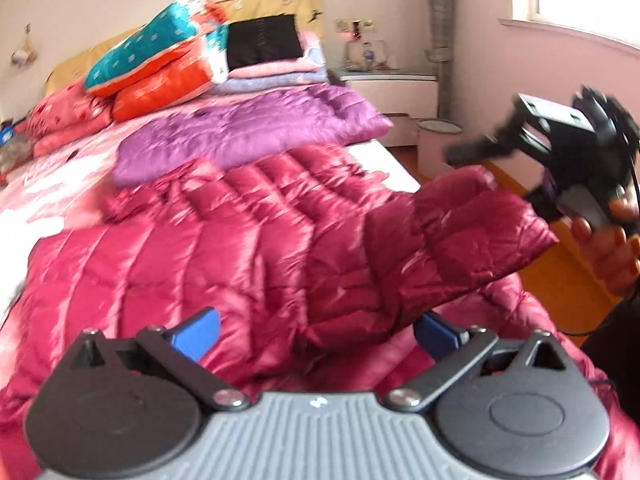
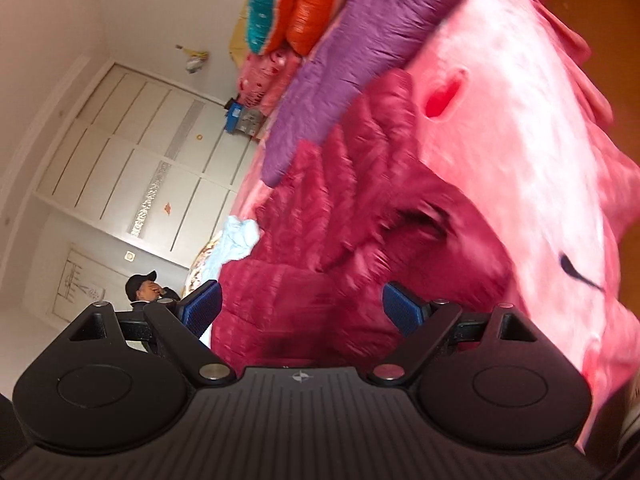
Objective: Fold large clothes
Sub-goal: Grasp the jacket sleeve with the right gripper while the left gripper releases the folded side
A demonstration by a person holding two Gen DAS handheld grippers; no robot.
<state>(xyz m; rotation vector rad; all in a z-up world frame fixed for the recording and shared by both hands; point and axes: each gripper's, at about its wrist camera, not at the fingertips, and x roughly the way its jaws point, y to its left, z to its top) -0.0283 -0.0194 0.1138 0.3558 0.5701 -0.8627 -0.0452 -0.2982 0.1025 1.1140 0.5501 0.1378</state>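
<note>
A crimson quilted down jacket [image 1: 224,248] lies spread on the bed, with one sleeve [image 1: 460,236] laid across its body toward the right edge. My left gripper [image 1: 316,332] hovers just over the jacket's near hem, open, its blue pads [image 1: 196,332] wide apart with fabric below them. The right gripper [image 1: 480,148], held by a hand [image 1: 608,240], is blurred above the sleeve's cuff. In the right wrist view the right gripper [image 2: 302,310] is open over the jacket [image 2: 340,220], nothing between its pads.
A folded purple jacket [image 1: 248,132] lies behind on the pink bedsheet [image 2: 520,120]. Stacked quilts [image 1: 160,52] and folded clothes sit at the headboard. A nightstand [image 1: 392,84] and bucket [image 1: 440,136] stand at the right. A person in a cap [image 2: 144,284] sits by the wardrobe [image 2: 140,160].
</note>
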